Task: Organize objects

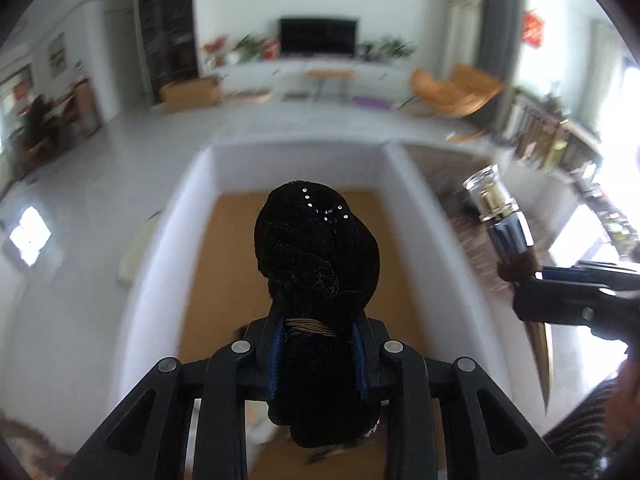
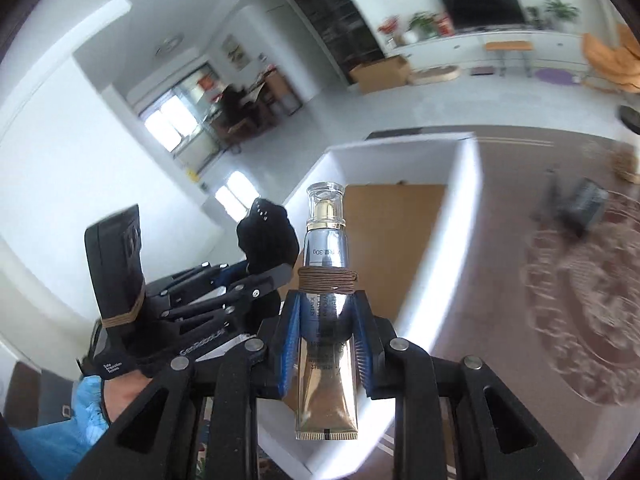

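Observation:
My left gripper (image 1: 318,328) is shut on a black velvet scrunchie (image 1: 316,248) with small rhinestones, held above a white box (image 1: 200,208) with a brown cardboard floor. My right gripper (image 2: 325,304) is shut on a silver and gold cosmetic tube (image 2: 326,280) with a clear cap, upright, a brown elastic band wound round it. The tube also shows in the left wrist view (image 1: 500,216) at the right, just outside the box's right wall. The left gripper with the scrunchie (image 2: 266,236) shows left of the tube in the right wrist view, over the box (image 2: 460,208).
A dark table with a patterned lace mat (image 2: 580,300) lies right of the box. A dark object (image 2: 584,204) rests on it. The room behind holds a TV (image 1: 318,36), a white cabinet, orange chairs (image 1: 452,88) and a bookshelf (image 1: 552,140).

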Demonstrator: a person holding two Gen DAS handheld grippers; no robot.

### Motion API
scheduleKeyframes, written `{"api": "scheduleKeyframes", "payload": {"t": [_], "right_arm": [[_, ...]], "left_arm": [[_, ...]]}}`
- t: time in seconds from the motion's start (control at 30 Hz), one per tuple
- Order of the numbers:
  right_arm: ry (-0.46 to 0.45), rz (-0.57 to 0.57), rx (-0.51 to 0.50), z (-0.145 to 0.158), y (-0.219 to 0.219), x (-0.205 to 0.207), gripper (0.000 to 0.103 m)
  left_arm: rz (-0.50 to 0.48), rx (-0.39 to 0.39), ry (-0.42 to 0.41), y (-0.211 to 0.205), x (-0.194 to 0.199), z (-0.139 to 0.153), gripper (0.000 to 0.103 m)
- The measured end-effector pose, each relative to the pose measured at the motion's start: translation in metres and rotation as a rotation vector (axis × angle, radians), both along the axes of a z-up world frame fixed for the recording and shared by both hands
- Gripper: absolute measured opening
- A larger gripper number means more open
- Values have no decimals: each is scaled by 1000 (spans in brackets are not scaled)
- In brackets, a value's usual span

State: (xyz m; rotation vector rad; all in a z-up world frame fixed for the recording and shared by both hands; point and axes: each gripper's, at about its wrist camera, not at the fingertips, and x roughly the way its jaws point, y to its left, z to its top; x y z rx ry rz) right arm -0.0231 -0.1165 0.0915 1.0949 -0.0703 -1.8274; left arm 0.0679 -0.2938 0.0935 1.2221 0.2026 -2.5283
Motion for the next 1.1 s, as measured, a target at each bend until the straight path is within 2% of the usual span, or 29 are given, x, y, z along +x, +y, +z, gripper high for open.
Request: {"api": "scheduleKeyframes", "payload": {"t": [0.03, 0.07, 0.1, 0.13, 0.17, 0.2, 0.23, 0.3, 0.4, 0.47, 0.53, 0.63, 0.73, 0.83, 0.9, 1.0, 1.1], "right_arm": [[-17, 15, 17, -9, -15, 1, 26], [-34, 36, 54, -21, -32, 2, 27], [-40, 62, 110, -34, -49, 4, 28], [-38, 74, 159, -44, -60, 6, 39], [-30, 77, 174, -49, -62, 9, 45], [-10, 78, 173, -49, -61, 12, 59], [19, 72, 166, -47, -56, 14, 71], [89, 37, 157, -38, -39, 15, 83], [158, -42, 120, -26, 3, 10, 87], [181, -100, 106, -25, 31, -2, 92], [221, -209, 117, -31, 69, -13, 99], [267, -358, 204, -55, 119, -32, 100], [293, -502, 356, -100, 175, -45, 100], [273, -607, 486, -137, 225, -56, 100], [263, -650, 522, -147, 251, -55, 100], [249, -696, 544, -153, 276, -56, 100], [227, -726, 533, -152, 289, -51, 100]], "left_arm": [[38, -17, -61, -10, 0, -14, 31], [65, -20, -111, -18, 0, -26, 39], [85, -13, -148, -23, 0, -36, 55], [104, 2, -176, -27, 0, -45, 66], [123, 14, -193, -30, 2, -53, 84], [136, 16, -194, -29, 4, -55, 88], [146, 12, -187, -28, 6, -56, 88], [166, -5, -181, -26, 5, -55, 88], [197, -44, -141, -15, -1, -45, 88], [180, -41, -87, -12, -5, -36, 88], [141, -27, -29, 2, -6, -22, 88], [43, 2, 55, 39, -13, 1, 88], [-90, 51, 117, 89, -23, 18, 88], [-240, 105, 153, 144, -32, 28, 90], [-330, 152, 144, 180, -44, 25, 98], [-443, 236, 88, 232, -60, 3, 98], [-482, 271, 26, 267, -78, -28, 98]]}}
